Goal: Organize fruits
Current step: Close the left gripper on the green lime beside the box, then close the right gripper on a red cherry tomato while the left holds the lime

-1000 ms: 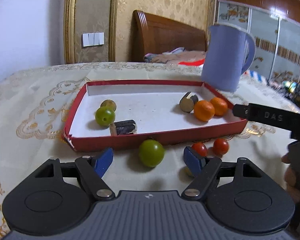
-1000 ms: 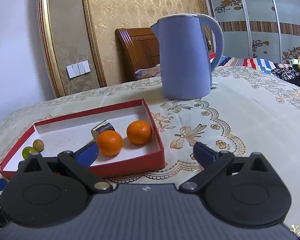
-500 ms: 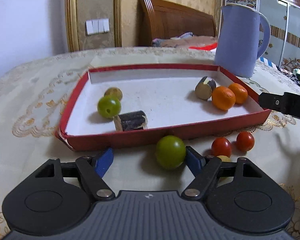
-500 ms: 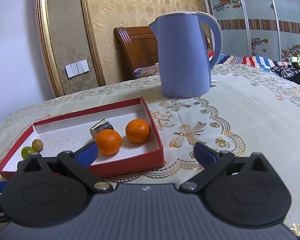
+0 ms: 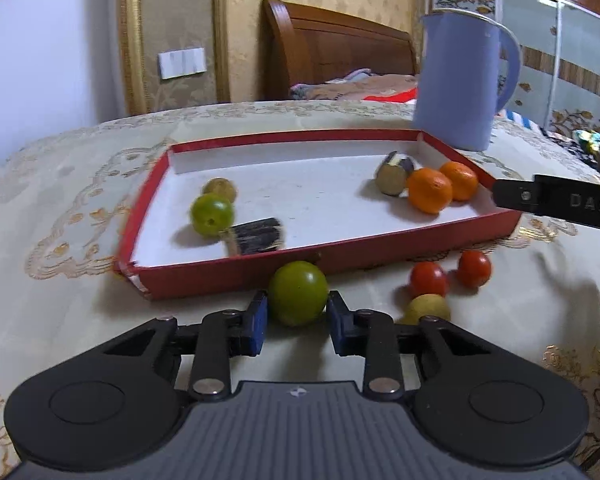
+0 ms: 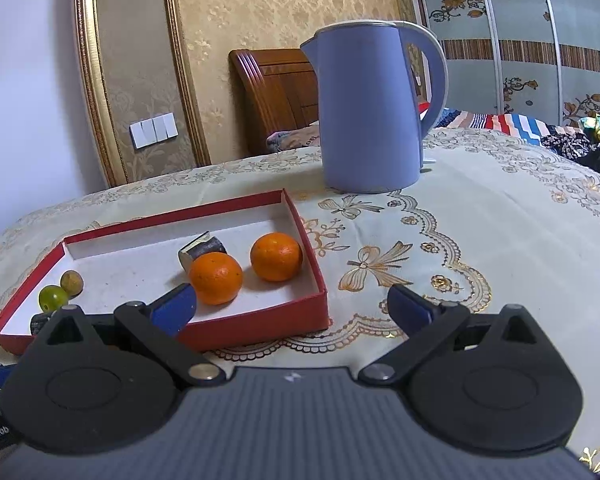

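A red tray (image 5: 380,254) with a white floor holds a small green fruit (image 5: 212,215), a brownish fruit (image 5: 219,189), two dark cut pieces (image 5: 258,236) and two oranges (image 5: 430,190). My left gripper (image 5: 297,316) is shut on a large green fruit (image 5: 298,294) on the cloth just in front of the tray. Two red tomatoes (image 5: 428,279) and a yellowish fruit (image 5: 427,308) lie to its right. My right gripper (image 6: 292,308) is open and empty over the tray's near right corner (image 6: 320,316), close to the oranges (image 6: 216,278).
A blue kettle (image 6: 370,108) stands on the embroidered tablecloth (image 6: 480,220) behind the tray's right end. The right gripper's black body (image 5: 560,202) reaches in from the right in the left wrist view. A wooden headboard and wardrobe stand behind the table.
My left gripper has moved forward and closed its fingers around the large green fruit, which was loose between open fingers before. The right gripper has barely moved.
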`<act>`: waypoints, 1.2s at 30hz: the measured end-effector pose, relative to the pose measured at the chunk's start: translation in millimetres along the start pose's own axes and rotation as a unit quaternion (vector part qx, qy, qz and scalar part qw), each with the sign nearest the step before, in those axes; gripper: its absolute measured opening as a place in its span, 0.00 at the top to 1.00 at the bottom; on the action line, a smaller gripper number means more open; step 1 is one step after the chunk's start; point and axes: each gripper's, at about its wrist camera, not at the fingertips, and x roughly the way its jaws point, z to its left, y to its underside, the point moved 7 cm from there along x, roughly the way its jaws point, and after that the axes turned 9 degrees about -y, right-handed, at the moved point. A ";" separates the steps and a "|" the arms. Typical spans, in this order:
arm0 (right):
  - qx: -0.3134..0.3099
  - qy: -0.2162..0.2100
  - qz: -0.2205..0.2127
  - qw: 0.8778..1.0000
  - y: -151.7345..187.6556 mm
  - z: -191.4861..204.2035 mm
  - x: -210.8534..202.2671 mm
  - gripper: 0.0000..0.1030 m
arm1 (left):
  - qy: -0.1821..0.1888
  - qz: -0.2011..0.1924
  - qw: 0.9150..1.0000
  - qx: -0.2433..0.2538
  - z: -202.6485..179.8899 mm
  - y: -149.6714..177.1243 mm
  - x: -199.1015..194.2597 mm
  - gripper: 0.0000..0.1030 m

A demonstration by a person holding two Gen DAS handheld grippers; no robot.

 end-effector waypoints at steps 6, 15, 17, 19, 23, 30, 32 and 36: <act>-0.033 -0.027 0.017 0.999 15.4 8.2 -17.8 0.02 | 0.011 0.010 0.995 -0.094 40.0 6.4 -1.2 0.70; -0.059 -0.029 0.071 0.995 27.4 16.4 -8.5 0.11 | 0.001 0.007 0.996 -0.088 39.3 5.0 -1.7 0.70; -0.074 -0.029 0.088 0.993 30.6 21.7 -3.4 0.11 | -0.001 0.007 0.996 -0.086 38.7 5.0 -1.5 0.70; -0.084 -0.034 0.099 0.991 32.7 26.5 0.4 0.13 | -0.004 0.006 0.997 -0.082 38.0 5.4 -1.1 0.70; -0.090 -0.034 0.095 0.991 29.9 33.7 5.6 0.18 | -0.004 0.006 0.997 -0.081 38.1 5.4 -0.9 0.70; -0.103 -0.047 0.107 0.988 30.6 44.1 12.5 0.31 | -0.003 0.007 0.997 -0.081 38.7 5.4 -0.5 0.70; -0.099 -0.055 0.114 0.987 31.2 44.7 15.7 0.33 | -0.004 0.007 0.997 -0.079 37.8 5.7 -0.7 0.70; -0.094 -0.069 0.121 0.986 32.2 47.0 19.9 0.41 | -0.004 0.007 0.997 -0.079 37.3 5.4 -0.6 0.70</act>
